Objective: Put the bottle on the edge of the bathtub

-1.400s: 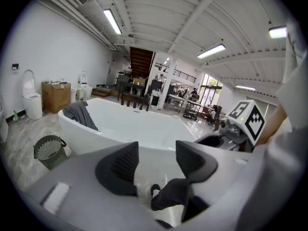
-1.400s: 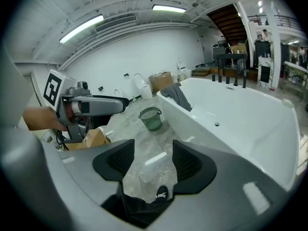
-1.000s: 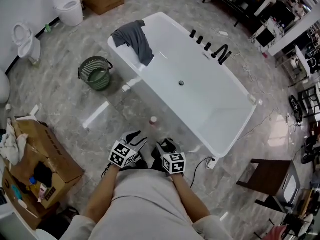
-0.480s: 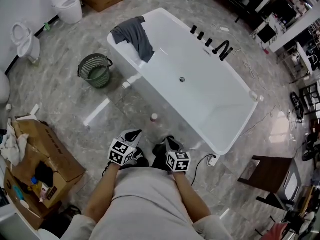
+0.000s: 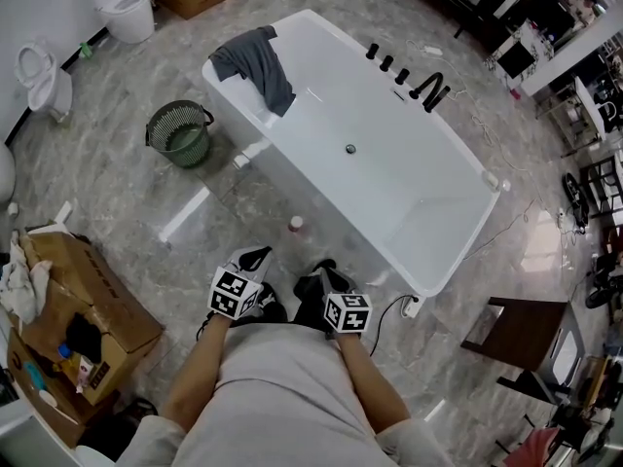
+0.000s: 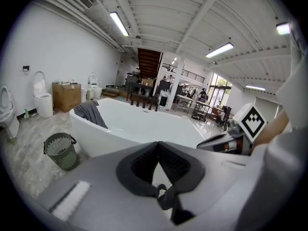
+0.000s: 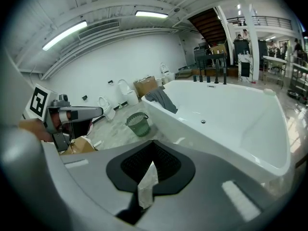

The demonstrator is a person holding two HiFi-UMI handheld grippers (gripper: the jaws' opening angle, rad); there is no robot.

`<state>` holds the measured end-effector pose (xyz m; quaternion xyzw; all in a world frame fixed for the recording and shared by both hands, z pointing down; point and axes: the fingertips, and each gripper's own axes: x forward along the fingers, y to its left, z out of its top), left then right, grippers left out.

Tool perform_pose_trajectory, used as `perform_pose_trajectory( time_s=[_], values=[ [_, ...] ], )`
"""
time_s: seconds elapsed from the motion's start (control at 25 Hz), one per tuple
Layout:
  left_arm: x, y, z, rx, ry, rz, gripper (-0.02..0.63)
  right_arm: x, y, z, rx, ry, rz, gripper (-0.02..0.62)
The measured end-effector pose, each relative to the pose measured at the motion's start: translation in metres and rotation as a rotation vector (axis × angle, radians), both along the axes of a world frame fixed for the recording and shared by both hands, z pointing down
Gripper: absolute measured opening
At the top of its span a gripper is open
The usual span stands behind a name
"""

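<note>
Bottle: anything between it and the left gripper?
Nothing. The head view shows only bare floor between the bottle and the left gripper.

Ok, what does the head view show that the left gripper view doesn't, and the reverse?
Only the head view: the bottle on the floor beside the bathtub, and the open cardboard box. Only the left gripper view: ceiling lights, the staircase, and the left gripper close up, jaws shut on nothing. Both: the bathtub, the grey cloth over its rim, the green basket.
</note>
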<state>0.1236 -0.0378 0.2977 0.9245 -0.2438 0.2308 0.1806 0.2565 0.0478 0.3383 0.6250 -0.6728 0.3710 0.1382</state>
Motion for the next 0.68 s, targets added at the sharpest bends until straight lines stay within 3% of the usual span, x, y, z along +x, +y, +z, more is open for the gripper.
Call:
perform_pose_trajectory(
  time_s=[0.68],
  values=[
    [0.0041, -0.0092, -0.0071, 0.038, 0.001, -0.028, 0.058, 0.0033, 0.0075, 0.0055, -0.031, 0.008, -0.005, 0.002]
  ],
)
